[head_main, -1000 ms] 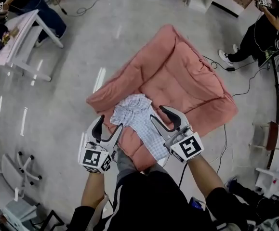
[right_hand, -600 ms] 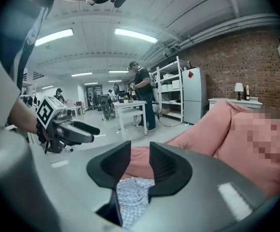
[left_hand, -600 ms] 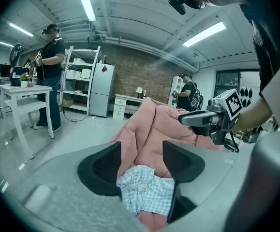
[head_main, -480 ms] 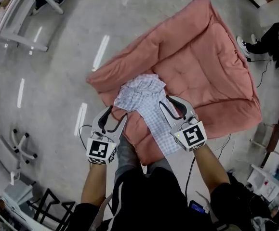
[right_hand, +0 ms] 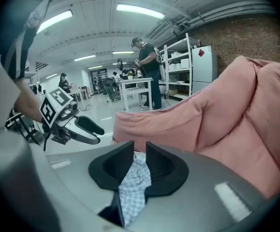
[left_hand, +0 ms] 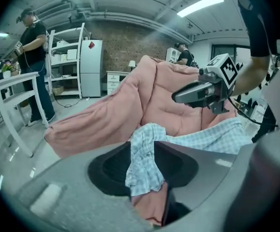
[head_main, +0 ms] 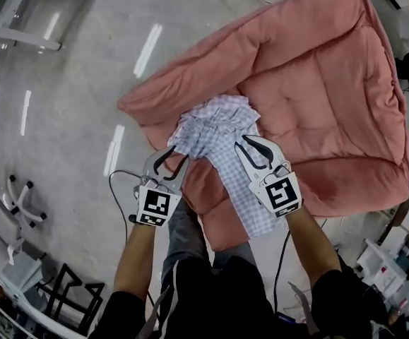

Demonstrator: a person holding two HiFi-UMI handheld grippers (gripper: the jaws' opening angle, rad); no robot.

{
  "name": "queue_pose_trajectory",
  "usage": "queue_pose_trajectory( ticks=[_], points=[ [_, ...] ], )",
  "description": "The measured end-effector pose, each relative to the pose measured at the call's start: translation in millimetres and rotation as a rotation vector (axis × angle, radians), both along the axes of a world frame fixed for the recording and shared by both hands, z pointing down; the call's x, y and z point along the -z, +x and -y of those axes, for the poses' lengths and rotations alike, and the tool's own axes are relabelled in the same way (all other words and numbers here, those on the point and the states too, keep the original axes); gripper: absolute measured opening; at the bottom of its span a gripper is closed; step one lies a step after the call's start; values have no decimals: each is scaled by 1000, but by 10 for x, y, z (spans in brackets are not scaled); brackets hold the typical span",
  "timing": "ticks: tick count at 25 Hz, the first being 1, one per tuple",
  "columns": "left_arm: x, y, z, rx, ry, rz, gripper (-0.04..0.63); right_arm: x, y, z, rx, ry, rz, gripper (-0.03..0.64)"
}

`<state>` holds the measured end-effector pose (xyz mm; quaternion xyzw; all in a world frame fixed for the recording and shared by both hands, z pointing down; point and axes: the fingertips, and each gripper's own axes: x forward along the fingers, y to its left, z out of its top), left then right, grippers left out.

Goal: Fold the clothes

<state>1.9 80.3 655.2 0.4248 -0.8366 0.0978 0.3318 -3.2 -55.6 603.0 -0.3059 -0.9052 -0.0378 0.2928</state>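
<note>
Left gripper [head_main: 177, 155], right gripper [head_main: 244, 143] lowered, jaws apparently closed on shirt [head_main: 215, 122]

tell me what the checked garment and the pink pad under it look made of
The checked garment: thin woven cloth, likely cotton, matte; it bunches into soft wrinkles and shows a fine blue-white check. The pink pad: quilted, stuffed textile, matte; puffy rolled edges and stitched seams suggest soft filling.

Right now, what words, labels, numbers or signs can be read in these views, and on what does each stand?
No text reads anywhere.
Left marker cube: black-and-white square pattern, no letters.
Right marker cube: the same.
Red sticker on the white fridge: too small to read.
Checked garment: no label or print shows.
</note>
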Motion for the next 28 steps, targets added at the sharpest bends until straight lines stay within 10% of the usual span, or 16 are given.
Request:
queue_pose_trajectory(
  ticks=[20,28],
  points=[
    [-1529,101,-31,-253,-263,-148,126,-644,18,109,-116,-28,-117,72],
    [-1759,209,-137,-345,-383,-180,210,-767,91,86,-134,-48,-148,67]
  ],
)
